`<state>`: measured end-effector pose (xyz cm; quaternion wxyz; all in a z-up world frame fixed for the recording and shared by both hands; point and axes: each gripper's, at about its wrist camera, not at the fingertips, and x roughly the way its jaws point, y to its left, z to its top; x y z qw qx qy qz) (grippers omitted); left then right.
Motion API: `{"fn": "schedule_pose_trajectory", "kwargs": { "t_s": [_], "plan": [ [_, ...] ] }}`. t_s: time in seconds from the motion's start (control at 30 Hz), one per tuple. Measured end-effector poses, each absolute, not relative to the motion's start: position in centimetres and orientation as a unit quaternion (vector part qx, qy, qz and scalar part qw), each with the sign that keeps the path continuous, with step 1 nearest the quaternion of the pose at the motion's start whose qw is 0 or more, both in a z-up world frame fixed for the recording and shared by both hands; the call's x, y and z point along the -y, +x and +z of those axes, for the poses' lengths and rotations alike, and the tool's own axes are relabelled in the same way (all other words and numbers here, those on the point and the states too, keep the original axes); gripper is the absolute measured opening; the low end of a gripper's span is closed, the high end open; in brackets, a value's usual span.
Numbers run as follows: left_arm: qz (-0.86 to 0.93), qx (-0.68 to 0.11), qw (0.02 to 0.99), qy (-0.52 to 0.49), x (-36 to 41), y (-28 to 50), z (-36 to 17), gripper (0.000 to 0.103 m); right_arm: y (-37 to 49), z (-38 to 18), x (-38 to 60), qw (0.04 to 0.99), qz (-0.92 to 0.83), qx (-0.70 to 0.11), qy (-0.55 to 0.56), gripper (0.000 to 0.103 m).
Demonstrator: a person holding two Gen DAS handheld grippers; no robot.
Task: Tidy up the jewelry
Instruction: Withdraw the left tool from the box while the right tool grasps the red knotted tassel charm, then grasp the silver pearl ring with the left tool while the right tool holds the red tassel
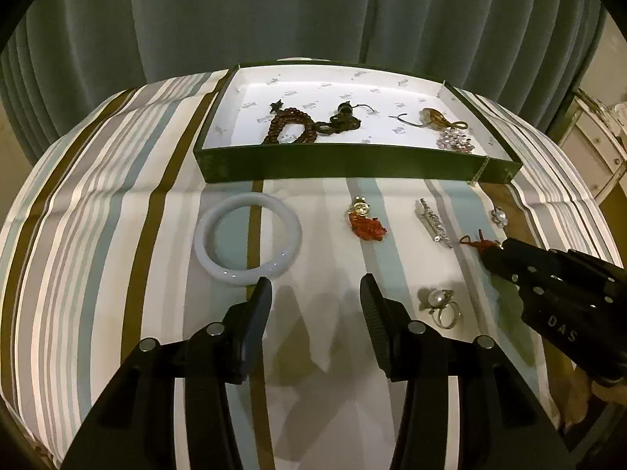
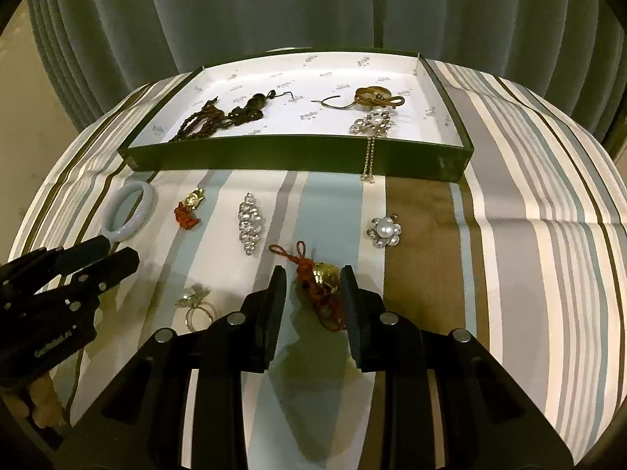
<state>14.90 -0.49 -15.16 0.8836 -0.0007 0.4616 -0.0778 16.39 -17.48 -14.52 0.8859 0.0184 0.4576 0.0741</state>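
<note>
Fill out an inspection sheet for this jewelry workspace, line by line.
Surface: striped cloth in white, grey, blue and brown, creased, covering the table.
Job's things: dark green shallow tray with white lining holds brown bead strand, amber pendant and crystal brooch, whose chain hangs over the front wall. On the cloth: pale jade bangle, red coral charm, rhinestone bar clip, pearl flower brooch, pearl ring, red-cord gold bell charm.
Clutter: nothing seen.
Grippers: left gripper open, empty, near the bangle; right gripper open, straddling the bell charm.
Cables: nothing seen.
Surroundings: grey-green curtain; white furniture.
</note>
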Motion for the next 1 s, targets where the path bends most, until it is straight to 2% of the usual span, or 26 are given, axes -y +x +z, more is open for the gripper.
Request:
{"fn": "schedule_pose_trajectory", "kwargs": {
  "t_s": [0.2,0.3,1.0],
  "plan": [
    [-0.082,-0.466,0.881,0.002,0.9,14.7,-15.5,0.047,16.7,-14.9,17.4,0.886,0.07,-0.458,0.005,0.027],
    [-0.086,-0.467,0.88,0.006,1.5,14.5,-15.6,0.047,16.7,-14.9,17.4,0.888,0.063,-0.456,-0.006,0.015],
    [-0.12,-0.464,0.877,0.024,7.2,13.4,-15.1,0.047,13.8,-13.3,21.6,0.901,0.046,-0.429,0.048,0.014]
  ]
}}
